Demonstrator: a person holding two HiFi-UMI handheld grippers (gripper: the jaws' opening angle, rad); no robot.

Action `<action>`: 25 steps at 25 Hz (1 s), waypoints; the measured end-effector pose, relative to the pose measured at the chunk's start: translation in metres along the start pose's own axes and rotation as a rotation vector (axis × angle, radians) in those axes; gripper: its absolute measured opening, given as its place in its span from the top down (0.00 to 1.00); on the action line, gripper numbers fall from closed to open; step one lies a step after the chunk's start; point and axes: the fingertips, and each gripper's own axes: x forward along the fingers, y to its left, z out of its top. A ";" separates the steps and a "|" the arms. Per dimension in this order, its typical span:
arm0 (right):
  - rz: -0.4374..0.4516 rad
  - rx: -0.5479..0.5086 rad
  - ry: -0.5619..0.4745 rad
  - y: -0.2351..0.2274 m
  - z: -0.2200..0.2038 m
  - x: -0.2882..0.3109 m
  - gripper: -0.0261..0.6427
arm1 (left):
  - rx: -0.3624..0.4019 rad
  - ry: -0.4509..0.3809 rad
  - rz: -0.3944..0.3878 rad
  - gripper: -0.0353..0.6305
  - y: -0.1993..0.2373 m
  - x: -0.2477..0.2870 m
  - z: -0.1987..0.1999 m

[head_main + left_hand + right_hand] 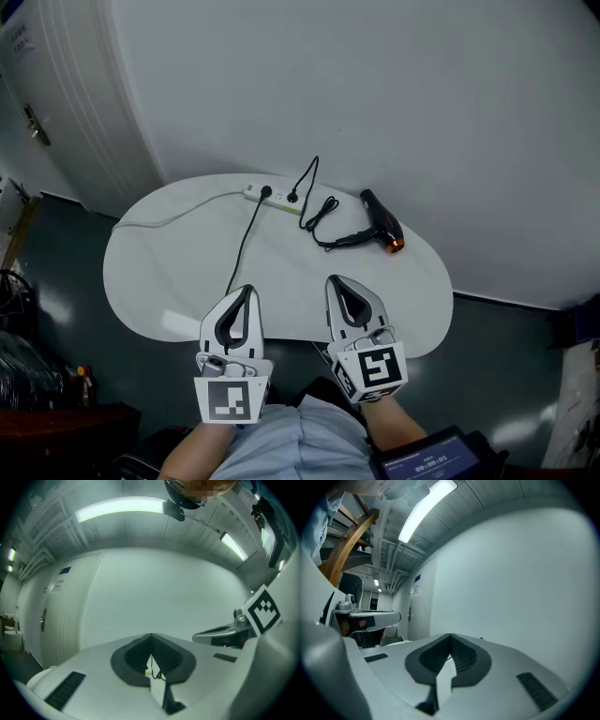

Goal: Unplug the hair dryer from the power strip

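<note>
Above the table [169, 272] edge, left claw [248, 290] and right claw [334, 280] — both pressed together — point roughly level.

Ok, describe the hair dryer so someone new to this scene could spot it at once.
Find the white oval table; a white power strip lies near its far edge. Right of the strip lies the hair dryer. It is the one bulky black thing, orange at its tip, unlike the thin black cords beside it.
</note>
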 end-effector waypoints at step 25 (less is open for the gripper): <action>0.102 0.078 0.019 -0.118 -0.015 0.145 0.96 | 0.081 0.128 0.051 0.95 -0.005 0.178 -0.033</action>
